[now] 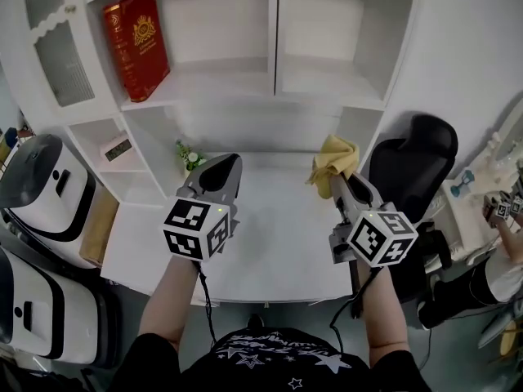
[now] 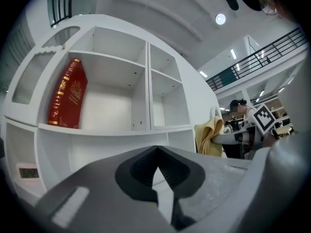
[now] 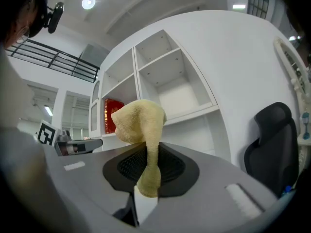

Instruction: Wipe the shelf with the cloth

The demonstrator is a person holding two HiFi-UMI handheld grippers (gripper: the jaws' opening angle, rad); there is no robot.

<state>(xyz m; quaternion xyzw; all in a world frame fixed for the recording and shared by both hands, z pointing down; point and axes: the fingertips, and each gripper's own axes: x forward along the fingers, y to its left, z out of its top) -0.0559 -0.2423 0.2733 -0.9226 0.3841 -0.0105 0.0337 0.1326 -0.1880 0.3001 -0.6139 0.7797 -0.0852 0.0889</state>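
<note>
A white shelf unit [image 1: 270,80] stands at the back of the white desk [image 1: 278,235]. A yellow cloth [image 1: 335,158] [image 3: 141,125] is pinched in my right gripper [image 1: 337,180], which is shut on it; the cloth bunches up past the tips and hangs down between the jaws. It also shows at the right of the left gripper view as the yellow cloth [image 2: 209,136]. My left gripper [image 1: 219,170] hovers over the desk left of it, jaws together, holding nothing. Both grippers sit in front of the lower shelf opening.
A red book [image 1: 136,44] [image 2: 68,95] leans in the upper left compartment. A small clock [image 1: 117,148] sits in a left cubby, a small plant [image 1: 189,157] at the desk's back. A black chair [image 1: 413,166] stands at right, white appliances [image 1: 41,182] at left.
</note>
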